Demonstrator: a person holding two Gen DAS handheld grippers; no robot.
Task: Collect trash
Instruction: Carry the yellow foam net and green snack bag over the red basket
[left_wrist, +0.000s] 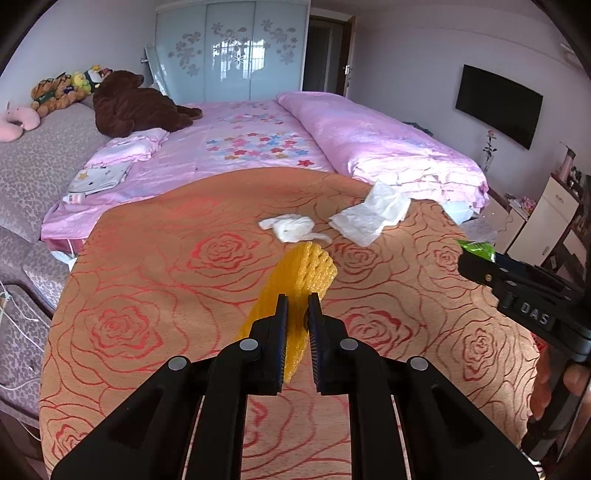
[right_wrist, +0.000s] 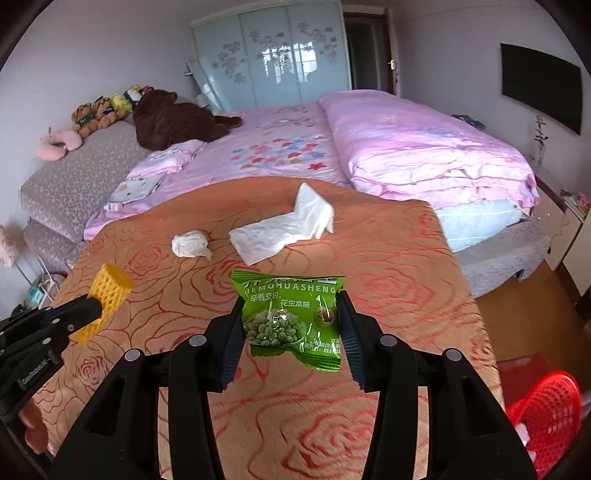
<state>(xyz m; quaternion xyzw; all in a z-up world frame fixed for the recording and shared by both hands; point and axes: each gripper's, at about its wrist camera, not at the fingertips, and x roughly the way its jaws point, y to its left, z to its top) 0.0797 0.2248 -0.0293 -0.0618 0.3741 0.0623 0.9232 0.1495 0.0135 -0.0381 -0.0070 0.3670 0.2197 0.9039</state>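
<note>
My left gripper (left_wrist: 297, 301) is shut on a yellow foam net sleeve (left_wrist: 310, 269), held above the orange rose-patterned table cover (left_wrist: 166, 280). From the right wrist view the same yellow sleeve (right_wrist: 109, 291) shows at the left in the left gripper (right_wrist: 94, 308). My right gripper (right_wrist: 290, 302) is shut on a green peanut snack packet (right_wrist: 291, 321), lifted off the cover. The packet's edge (left_wrist: 476, 248) peeks past the right gripper (left_wrist: 467, 264) in the left wrist view. A crumpled white tissue (right_wrist: 190, 243) and a flat unfolded tissue (right_wrist: 284, 229) lie farther back on the cover.
A red mesh basket (right_wrist: 546, 410) stands on the floor at the lower right. Behind the table is a bed with pink bedding (right_wrist: 406, 147) and plush toys (right_wrist: 173, 118). A white cabinet (left_wrist: 550, 210) and a wall television (left_wrist: 498, 105) are on the right.
</note>
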